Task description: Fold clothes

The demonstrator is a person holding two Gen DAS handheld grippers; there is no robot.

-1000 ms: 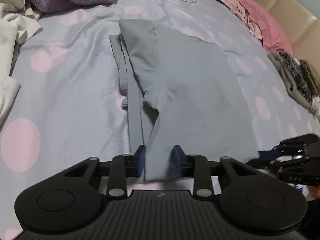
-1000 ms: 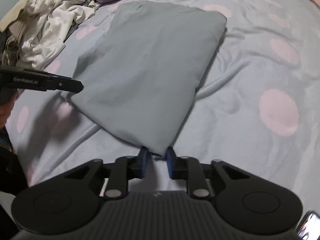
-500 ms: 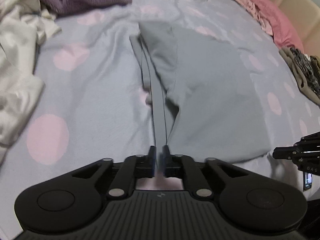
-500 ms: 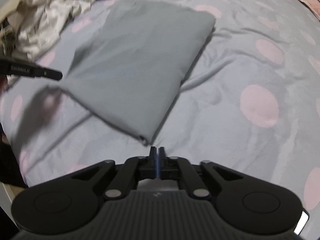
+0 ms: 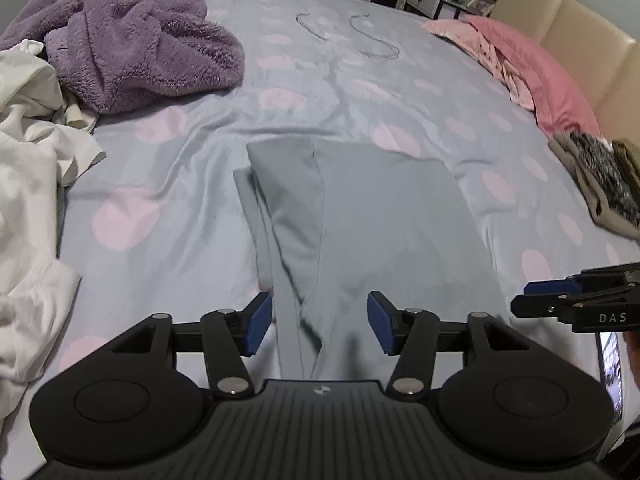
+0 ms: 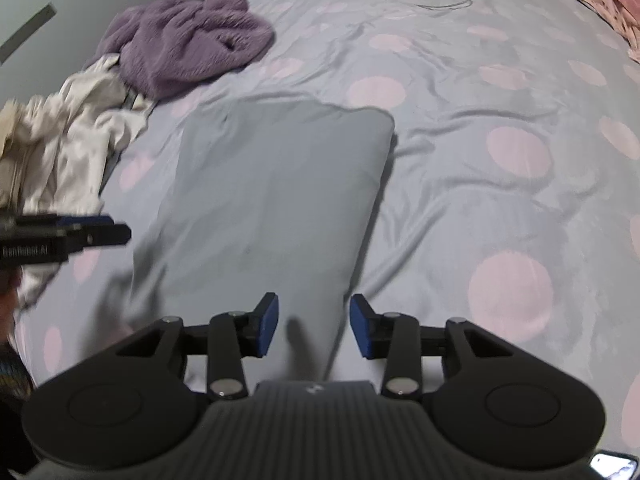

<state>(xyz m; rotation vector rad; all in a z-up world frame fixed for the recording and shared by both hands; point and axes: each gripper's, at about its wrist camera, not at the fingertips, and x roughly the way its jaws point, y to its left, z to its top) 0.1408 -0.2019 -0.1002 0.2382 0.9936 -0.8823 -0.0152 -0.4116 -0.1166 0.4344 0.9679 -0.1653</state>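
A folded grey garment (image 5: 380,216) lies flat mid-bed on the dotted bedsheet (image 5: 168,264). The left gripper (image 5: 320,322) hovers at its six o'clock edge, jaws apart and empty. The right gripper (image 6: 314,328) hovers likewise, jaws apart. A purple fleece (image 5: 132,60) sits at eleven o'clock.

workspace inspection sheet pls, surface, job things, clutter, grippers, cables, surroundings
surface: bed cover, grey with pink dots, wrinkled
job's things: grey garment lies folded flat, edges layered on its left
clutter: purple fleece, white clothes, pink clothes, dark pile
grippers: left gripper open over the garment's near edge; right gripper open, holding nothing
cables: thin cord on the far cover
surroundings: beige headboard, dark furniture behind
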